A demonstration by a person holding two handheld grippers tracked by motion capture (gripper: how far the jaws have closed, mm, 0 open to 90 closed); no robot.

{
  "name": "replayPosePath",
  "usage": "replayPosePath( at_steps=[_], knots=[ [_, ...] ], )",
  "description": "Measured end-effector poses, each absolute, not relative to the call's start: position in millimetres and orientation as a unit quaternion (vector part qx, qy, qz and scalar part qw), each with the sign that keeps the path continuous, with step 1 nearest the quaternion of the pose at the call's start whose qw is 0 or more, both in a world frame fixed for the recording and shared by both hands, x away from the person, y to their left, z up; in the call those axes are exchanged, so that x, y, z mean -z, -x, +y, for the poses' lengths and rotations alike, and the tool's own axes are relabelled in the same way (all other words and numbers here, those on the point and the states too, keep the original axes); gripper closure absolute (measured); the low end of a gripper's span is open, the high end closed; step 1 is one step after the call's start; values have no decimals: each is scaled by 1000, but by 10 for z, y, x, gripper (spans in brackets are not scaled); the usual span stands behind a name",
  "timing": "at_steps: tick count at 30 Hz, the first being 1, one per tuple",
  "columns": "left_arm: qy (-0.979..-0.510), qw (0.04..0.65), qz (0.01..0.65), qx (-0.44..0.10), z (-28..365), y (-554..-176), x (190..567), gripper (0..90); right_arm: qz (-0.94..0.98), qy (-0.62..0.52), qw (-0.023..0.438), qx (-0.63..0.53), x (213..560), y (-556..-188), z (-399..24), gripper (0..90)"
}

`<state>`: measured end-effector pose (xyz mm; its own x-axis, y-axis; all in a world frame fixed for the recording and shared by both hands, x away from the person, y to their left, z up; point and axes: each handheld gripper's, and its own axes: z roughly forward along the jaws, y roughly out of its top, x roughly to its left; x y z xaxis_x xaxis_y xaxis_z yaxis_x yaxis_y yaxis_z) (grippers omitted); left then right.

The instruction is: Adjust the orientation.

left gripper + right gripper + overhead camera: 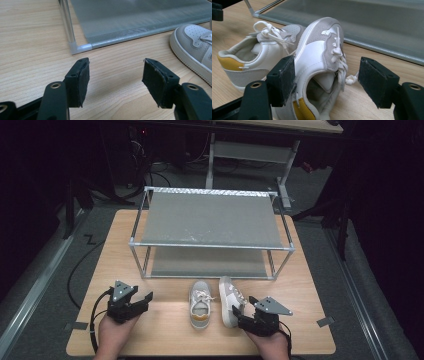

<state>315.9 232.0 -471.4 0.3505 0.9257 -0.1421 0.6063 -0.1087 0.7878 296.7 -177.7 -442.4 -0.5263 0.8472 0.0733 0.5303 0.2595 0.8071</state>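
Sneakers, a white-and-grey lace-up pair with yellow heel tabs, sit near the front edge of the wooden bench (165, 330), before a grey two-tier metal-framed fabric shoe rack (210, 217). One shoe (200, 303) stands upright; the other (230, 301) lies tipped between the released right tool (329, 80). Left tool (116, 80) gapes empty.

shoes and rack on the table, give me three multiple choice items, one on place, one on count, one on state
1. Where are the shoes?
A. on the top shelf
B. on the table in front of the rack
C. on the floor

2. How many shoes?
A. one
B. two
C. four

3. How does the right-hand shoe lie?
A. tipped on its side
B. upright
C. sole up on the rack

Key: B, they sit on the wood before the rack; B, a pair shows; A, its opening faces the right gripper, whose jaws stand open around it.
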Motion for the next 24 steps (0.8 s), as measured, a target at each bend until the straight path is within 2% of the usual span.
replayPosePath(
  at_steps=[24],
  knots=[
    [-719,392,536,-205,2261,-3165,4742,387,767,-431,192,-435,4354,-2920,-1776,307]
  ],
)
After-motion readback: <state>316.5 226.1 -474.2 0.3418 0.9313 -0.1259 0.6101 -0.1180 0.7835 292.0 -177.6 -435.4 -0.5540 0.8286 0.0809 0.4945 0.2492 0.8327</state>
